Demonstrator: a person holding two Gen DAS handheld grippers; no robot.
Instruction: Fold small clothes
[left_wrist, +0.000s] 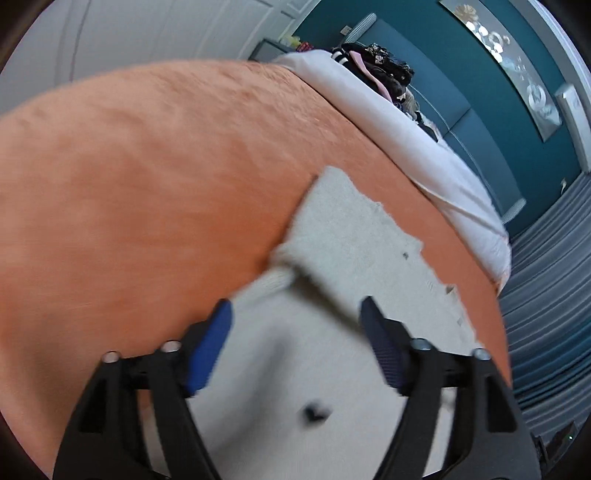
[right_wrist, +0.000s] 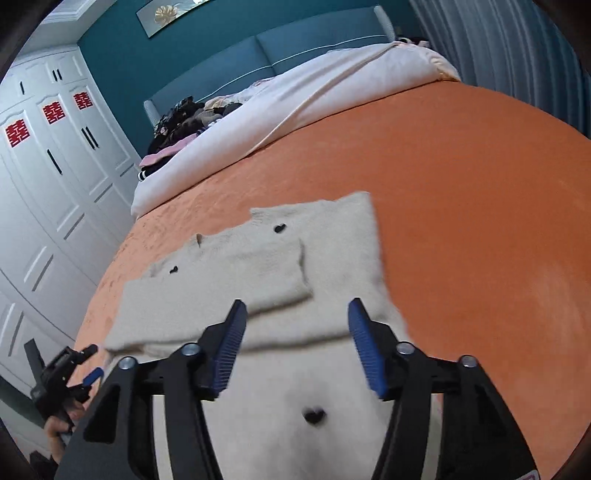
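A small cream knit sweater (right_wrist: 258, 266) with dark heart-shaped spots lies on the orange bedspread (right_wrist: 461, 221), one sleeve folded across its body. My right gripper (right_wrist: 297, 314) is open and empty, hovering over the sweater's near part. The left gripper shows at the lower left of the right wrist view (right_wrist: 88, 363), off the sweater's left edge. In the left wrist view the left gripper (left_wrist: 295, 314) is open and empty just above the sweater (left_wrist: 351, 236), with the folded sleeve edge between its blue fingers.
A white duvet (right_wrist: 295, 107) is bunched at the head of the bed, with a pile of dark clothes (right_wrist: 184, 118) beside it. White wardrobe doors (right_wrist: 44, 184) stand at left, striped curtains (right_wrist: 498, 48) at right, a teal headboard (right_wrist: 295, 48) behind.
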